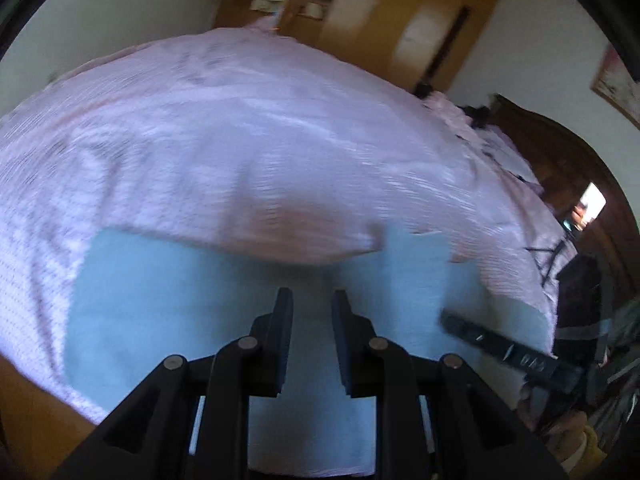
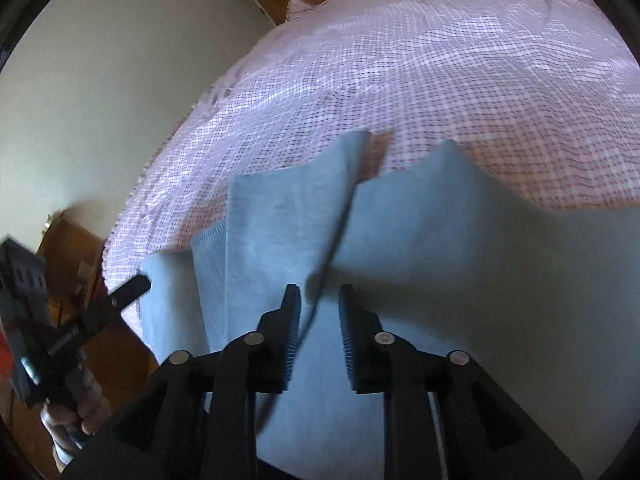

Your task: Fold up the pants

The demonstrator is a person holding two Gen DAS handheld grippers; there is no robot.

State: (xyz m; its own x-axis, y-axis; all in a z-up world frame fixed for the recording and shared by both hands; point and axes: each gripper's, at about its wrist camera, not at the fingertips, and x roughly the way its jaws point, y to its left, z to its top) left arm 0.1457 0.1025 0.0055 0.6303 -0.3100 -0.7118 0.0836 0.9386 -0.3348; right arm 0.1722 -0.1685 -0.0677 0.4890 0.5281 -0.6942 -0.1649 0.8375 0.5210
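Light blue pants lie on a bed with a pink checked cover. In the right wrist view the pants show two leg ends and folds pointing away from me. My left gripper hovers just over the blue cloth, jaws apart, nothing between them. My right gripper is also open above the pants, with a dark fold line running between the fingers. The other gripper shows at the right edge of the left wrist view and at the left edge of the right wrist view.
A wooden wardrobe stands beyond the bed. A dark wooden headboard is at the right. A white wall and wooden floor lie to the left of the bed edge.
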